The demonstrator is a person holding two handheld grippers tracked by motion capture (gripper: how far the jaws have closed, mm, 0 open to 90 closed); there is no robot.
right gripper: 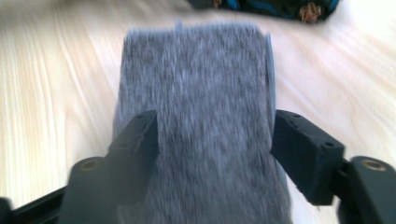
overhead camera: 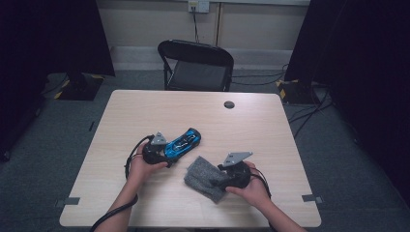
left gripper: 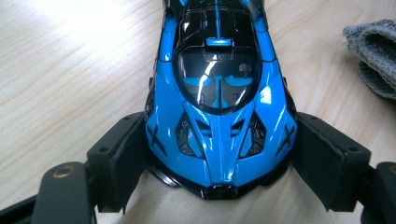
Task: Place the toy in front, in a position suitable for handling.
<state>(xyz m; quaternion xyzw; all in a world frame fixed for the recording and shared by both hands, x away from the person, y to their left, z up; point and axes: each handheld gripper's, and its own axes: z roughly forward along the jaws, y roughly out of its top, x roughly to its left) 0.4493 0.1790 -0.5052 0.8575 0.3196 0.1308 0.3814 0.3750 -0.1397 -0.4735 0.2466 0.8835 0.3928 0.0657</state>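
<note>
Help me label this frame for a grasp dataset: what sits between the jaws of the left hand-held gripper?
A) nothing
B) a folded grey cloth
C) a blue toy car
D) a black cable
C: in the left gripper view the left hand-held gripper has its two black jaws against the sides of the blue toy car, while the grey cloth lies apart, at the right hand-held gripper.

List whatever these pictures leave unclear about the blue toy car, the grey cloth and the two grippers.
- Blue toy car: its far end is cut off by the top edge of the left gripper view; in the high view it is too small for detail.
- Grey cloth: motion blur in the right gripper view hides its weave and whether the right gripper presses on it.
- Left gripper: in the high view the hand and grey plate cover its jaws.
</note>
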